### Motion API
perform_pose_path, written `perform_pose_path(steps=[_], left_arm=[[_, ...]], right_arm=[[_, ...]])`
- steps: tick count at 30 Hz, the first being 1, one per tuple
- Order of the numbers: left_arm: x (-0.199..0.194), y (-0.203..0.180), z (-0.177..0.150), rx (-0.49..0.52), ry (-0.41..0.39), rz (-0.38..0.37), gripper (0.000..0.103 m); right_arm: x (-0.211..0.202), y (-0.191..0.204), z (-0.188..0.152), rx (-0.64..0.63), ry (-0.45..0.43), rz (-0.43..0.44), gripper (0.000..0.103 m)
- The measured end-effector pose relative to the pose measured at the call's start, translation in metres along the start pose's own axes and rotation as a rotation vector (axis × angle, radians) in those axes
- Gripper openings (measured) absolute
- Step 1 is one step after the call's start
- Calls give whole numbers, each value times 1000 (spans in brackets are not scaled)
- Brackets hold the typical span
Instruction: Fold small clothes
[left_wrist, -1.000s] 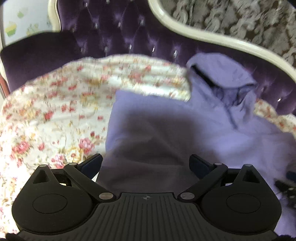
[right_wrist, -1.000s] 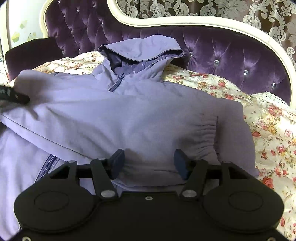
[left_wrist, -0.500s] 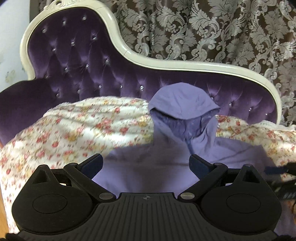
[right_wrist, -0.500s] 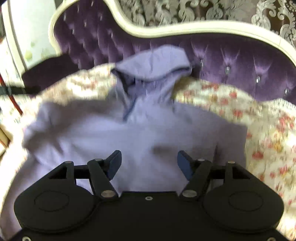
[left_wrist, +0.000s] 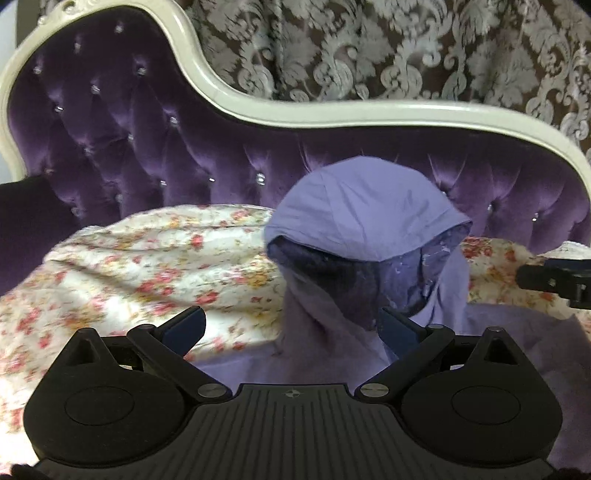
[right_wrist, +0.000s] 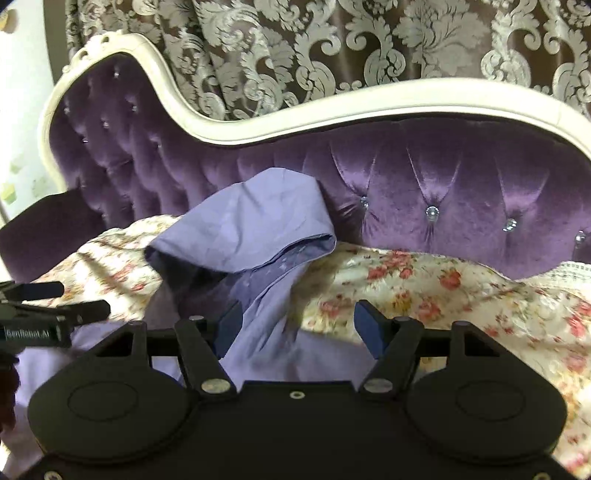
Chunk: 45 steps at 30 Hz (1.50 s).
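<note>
Both grippers, left (left_wrist: 291, 325) and right (right_wrist: 295, 326), hang with jaws apart and empty above the lilac hoodie (left_wrist: 365, 206), which lies on the floral cover (left_wrist: 147, 258) of the purple sofa (right_wrist: 443, 177). It looks soft, light and floppy; its hood edge seems the easiest place to pinch.

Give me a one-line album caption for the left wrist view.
Open left gripper hovers over a lilac hoodie lying on a floral sheet against a purple tufted sofa back.
</note>
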<state>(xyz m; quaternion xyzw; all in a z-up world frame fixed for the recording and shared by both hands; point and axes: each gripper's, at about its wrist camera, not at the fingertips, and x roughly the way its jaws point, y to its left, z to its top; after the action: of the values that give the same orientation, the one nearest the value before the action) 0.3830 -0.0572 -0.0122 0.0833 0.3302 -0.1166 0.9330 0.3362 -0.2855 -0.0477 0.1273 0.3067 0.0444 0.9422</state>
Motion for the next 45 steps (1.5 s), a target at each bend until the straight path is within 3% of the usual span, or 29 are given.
perform_pose_path(steps=[6,12,16,20,25,28,30,35,37,41,45], left_arm=[[41,-1,7,-24,-20,23,100],[81,9,14,-1,13,94,100],[103,23,21,-50,54,103,100],[110,34,30,-99,24,126,100],[110,55,35,-184,0,146,100],[109,76,34,-261,0,150,101],[117,88,29,-321,44,127,101],[133,105,12,-436,125,106,101],[135,106,11,-430,131,105,102],[140,100,17,-323,189,120,101],[126,107,20,-298,200,28,101]], right_arm=[[42,-7,8,-6,-26,-26,70],[79,-18,6,36,13,-42,70],[90,-18,7,38,22,-36,70],[94,-12,13,13,16,-33,70],[99,-5,19,-37,5,-43,70],[100,-2,19,-106,-22,-108,70],[98,-7,18,-104,-33,-138,70],[93,-25,16,-22,1,-107,70],[99,-30,14,-16,60,-139,70],[108,-39,9,-8,156,-176,73],[96,-47,8,25,145,-128,73]])
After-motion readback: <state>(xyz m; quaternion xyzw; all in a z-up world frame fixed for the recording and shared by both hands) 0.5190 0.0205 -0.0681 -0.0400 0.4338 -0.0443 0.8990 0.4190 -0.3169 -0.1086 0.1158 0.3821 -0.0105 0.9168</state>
